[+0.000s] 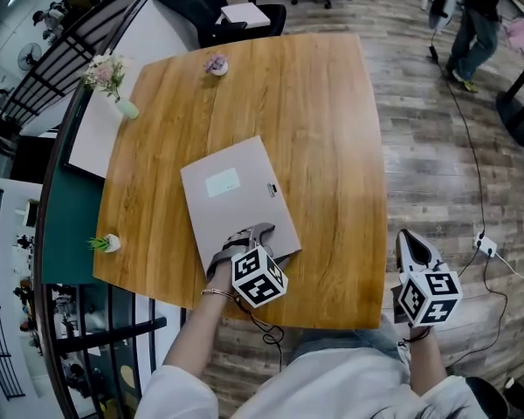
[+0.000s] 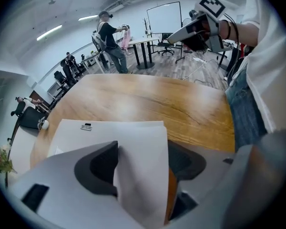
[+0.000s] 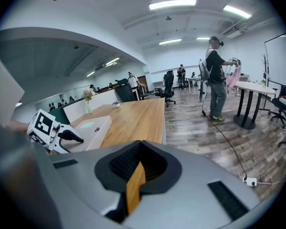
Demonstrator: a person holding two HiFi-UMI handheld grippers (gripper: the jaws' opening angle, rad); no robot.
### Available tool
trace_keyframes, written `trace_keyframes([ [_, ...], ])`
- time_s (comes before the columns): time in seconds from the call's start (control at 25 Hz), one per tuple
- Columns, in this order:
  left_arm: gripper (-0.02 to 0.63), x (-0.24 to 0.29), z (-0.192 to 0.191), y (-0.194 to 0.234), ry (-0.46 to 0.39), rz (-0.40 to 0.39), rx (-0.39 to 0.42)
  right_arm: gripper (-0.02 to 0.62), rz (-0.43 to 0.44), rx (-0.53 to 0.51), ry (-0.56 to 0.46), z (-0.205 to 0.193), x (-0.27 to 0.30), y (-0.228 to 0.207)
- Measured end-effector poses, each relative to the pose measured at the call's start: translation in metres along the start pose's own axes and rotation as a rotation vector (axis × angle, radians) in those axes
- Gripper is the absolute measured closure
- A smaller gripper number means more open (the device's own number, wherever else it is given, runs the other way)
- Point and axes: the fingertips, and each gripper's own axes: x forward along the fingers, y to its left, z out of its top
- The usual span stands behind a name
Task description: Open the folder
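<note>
- The folder is a plain pale-grey rectangle with a lighter label on its cover and a small metal clasp at one long edge. It lies shut and flat on the wooden counter, on the counter's near left part, turned askew to the counter's edges.
- The left claw is at the folder's corner closest to the counter's near edge. It is spread, with that corner standing between its pads.
- The left gripper view shows what the head view does not. The cover touches one dark pad, while a thin strip of counter shows between the cover and the other pad.
- The right claw hangs off the counter's near right corner, over the wooden floor. It is drawn together to a narrow slit, with nothing in it.
- The right gripper view alone shows the folder's thickness: it has a boxy side wall rising from the counter.
</note>
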Motion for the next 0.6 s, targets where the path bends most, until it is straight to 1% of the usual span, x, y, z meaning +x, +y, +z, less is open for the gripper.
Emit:
trace_keyframes([
  [0.08, 0.3, -0.003, 0.002, 0.0, -0.007, -0.023, -0.022, 0.594, 0.007, -0.007, 0.0, 0.003, 0.002, 0.001],
  [0.16, 0.313, -0.006, 0.003, -0.001, -0.016, -0.027, -0.034, 0.594, 0.014, -0.015, 0.001, 0.006, 0.003, 0.002],
  [0.48, 0.387, -0.019, 0.008, -0.006, -0.068, 0.007, -0.072, 0.594, 0.044, -0.046, -0.004, 0.014, 0.004, 0.008],
  [0.6, 0.416, -0.03, 0.011, -0.005, -0.116, 0.022, -0.124, 0.594, 0.061, -0.059, -0.005, 0.017, 0.006, 0.012],
])
